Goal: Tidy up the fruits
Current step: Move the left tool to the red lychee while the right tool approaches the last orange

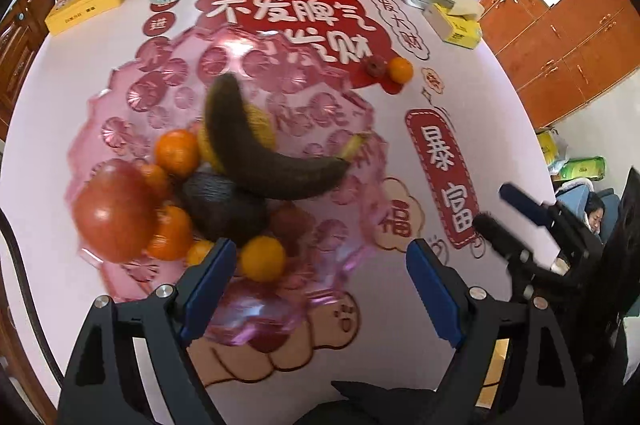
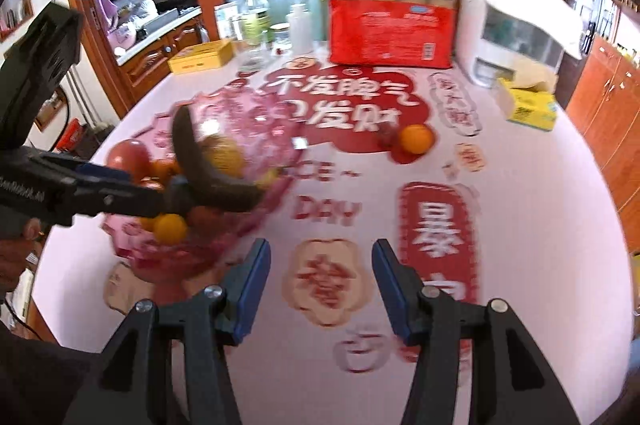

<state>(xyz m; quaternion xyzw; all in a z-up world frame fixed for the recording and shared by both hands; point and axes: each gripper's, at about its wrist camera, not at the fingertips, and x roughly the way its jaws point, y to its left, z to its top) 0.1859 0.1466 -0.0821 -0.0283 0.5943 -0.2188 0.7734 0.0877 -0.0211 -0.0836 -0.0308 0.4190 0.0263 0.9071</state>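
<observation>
your left tongs [image 1: 320, 277] stand wide apart with nothing between the blue pads, hanging just over the near rim of the pink bowl [image 1: 104, 93]. straight ahead of them the bowl holds most of the fruit: a small orange [image 1: 262, 259] nearest the left pad, a dark avocado [image 1: 224, 205] behind it, a big red apple [image 1: 114, 211] off to the left, and a blackened banana [image 1: 256, 141] lying across the top.

your right tongs [image 2: 320, 285] are also parted and empty, over bare tablecloth [image 2: 540, 225] to the right of the bowl.

what is left outside the bowl is a loose orange [image 2: 416, 139] with a small dark red fruit [image 2: 386, 135] touching its left side. from the right tongs this pair lies ahead and slightly right, well apart, with no obstacle between. from the left tongs it is far ahead and to the right, beyond the bowl's far rim, so reaching it would mean crossing over the piled fruit. your right hand looks the better placed.

the orange is round, so no grip axis matters; the pair sits side by side across your line of approach. i judge you should come at the orange from its free right side, or the left pad may knock the red fruit away.
</observation>
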